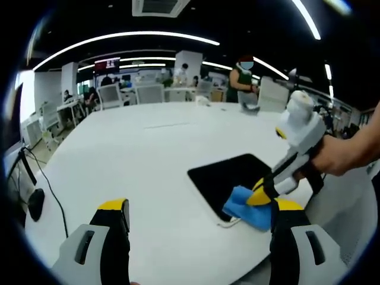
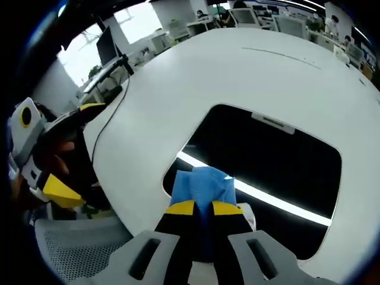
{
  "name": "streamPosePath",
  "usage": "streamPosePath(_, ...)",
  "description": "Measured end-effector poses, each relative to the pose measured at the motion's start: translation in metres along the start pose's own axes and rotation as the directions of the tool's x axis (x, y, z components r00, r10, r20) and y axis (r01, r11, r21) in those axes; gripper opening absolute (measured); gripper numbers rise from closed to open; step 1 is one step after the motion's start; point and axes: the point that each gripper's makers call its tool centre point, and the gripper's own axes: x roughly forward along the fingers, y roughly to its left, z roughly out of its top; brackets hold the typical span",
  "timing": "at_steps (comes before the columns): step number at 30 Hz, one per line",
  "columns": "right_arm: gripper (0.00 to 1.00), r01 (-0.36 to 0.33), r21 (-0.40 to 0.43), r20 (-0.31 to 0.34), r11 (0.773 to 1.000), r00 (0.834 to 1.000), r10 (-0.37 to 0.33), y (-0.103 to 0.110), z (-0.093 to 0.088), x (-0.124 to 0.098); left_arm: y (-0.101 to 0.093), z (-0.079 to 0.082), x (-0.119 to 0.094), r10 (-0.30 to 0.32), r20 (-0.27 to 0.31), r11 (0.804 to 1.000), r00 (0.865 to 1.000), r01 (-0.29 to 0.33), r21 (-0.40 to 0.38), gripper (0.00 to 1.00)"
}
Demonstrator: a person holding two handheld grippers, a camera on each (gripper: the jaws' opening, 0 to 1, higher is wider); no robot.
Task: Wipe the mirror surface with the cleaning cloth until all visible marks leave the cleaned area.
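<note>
At near tabletop (image 1: 148, 154) edge: right gripper (image 2: 203, 208) clamped on cloth (image 2: 199, 185), pressing mirror (image 2: 279, 160) corner; dark surface extends ahead. Left gripper (image 1: 202, 211) open, idle.

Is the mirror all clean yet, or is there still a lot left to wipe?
Not finished yet. The right gripper is shut on the blue cloth, pressing it on the near edge of the mirror, so wiping is under way there. The rest of the glass is not covered by the cloth; marks on it are too hard to tell. The left gripper hangs open above the white table.
</note>
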Motion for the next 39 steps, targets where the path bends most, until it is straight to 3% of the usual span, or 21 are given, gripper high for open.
streamPosePath(39,0.03,0.011,0.083,-0.003,0.997,1.0,-0.011,-0.037,-0.016,-0.02,-0.01,0.002,0.013,-0.024,-0.004,0.999,1.0,0.024,0.023,1.0)
